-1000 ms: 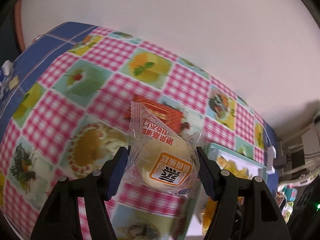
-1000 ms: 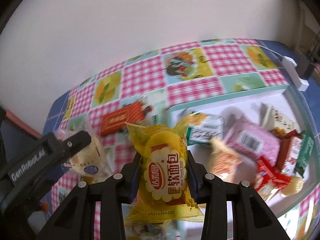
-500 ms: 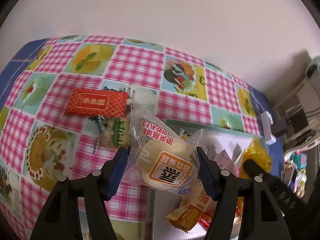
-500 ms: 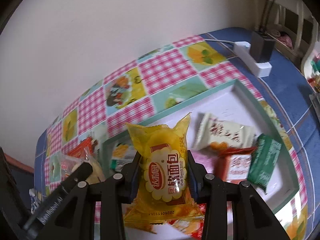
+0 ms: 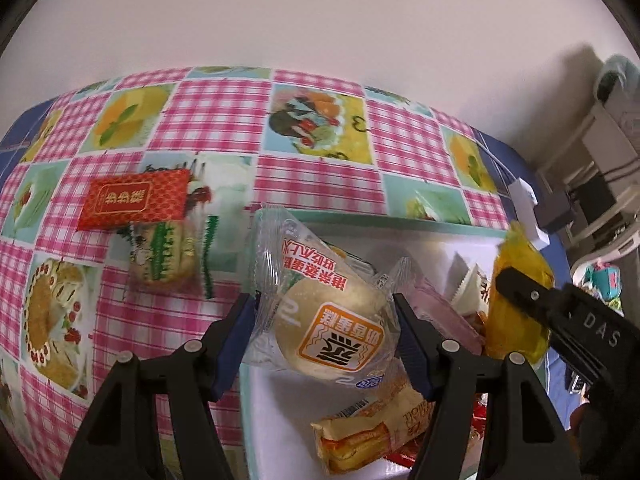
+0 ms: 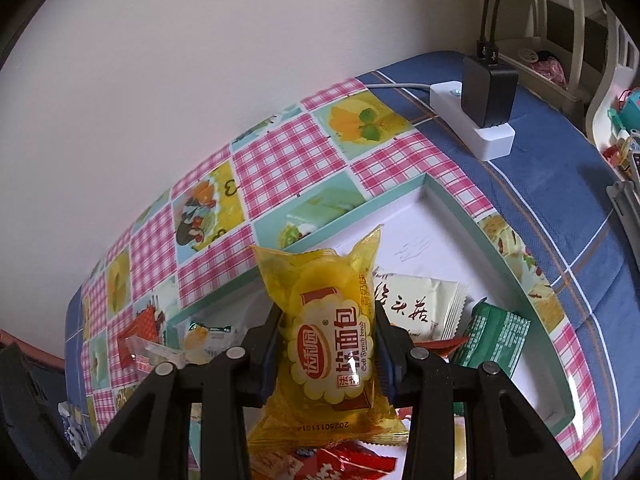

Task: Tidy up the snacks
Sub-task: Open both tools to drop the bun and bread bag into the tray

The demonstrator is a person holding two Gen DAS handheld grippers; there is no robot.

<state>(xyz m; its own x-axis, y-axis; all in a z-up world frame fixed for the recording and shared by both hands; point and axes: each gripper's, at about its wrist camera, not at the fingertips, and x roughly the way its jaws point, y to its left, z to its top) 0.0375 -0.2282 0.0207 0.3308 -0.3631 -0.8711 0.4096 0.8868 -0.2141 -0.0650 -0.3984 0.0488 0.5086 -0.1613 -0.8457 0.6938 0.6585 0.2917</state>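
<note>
Pale bare wall (image 5: 360,20) across the whole upper frame in both views; below it, table under a checked pink-and-picture tablecloth (image 5: 224,112), blue cloth at its edges; at upper right of the right wrist view, white power strip (image 6: 472,124) with a black plug block on top.

Filling the lower right of both views, shallow white tray (image 6: 452,204) with a pale green rim, flat on the tablecloth; inside, loose wrapped snacks: cream packet (image 6: 420,308) with dark script, green packet (image 6: 496,336) just beside it, red wrappers low in frame, orange-and-cream packet (image 5: 368,432) at the bottom of the left wrist view; lying outside the tray, at left of that view, red packet (image 5: 134,198) and, touching its lower edge, clear green-trimmed packet (image 5: 168,256).

Held above the tray's left part, lower centre of the left wrist view: clear-wrapped round bun (image 5: 328,320), long axis running up-left to lower-right, print upside down; left gripper (image 5: 324,332) clamped on its two sides.

Held above the tray, lower centre of the right wrist view: yellow bread packet (image 6: 328,344), long axis upright in frame, crimped end up, leaning slightly right; right gripper (image 6: 326,352) pinched tight on its middle; same packet seen at far right of the left wrist view.
</note>
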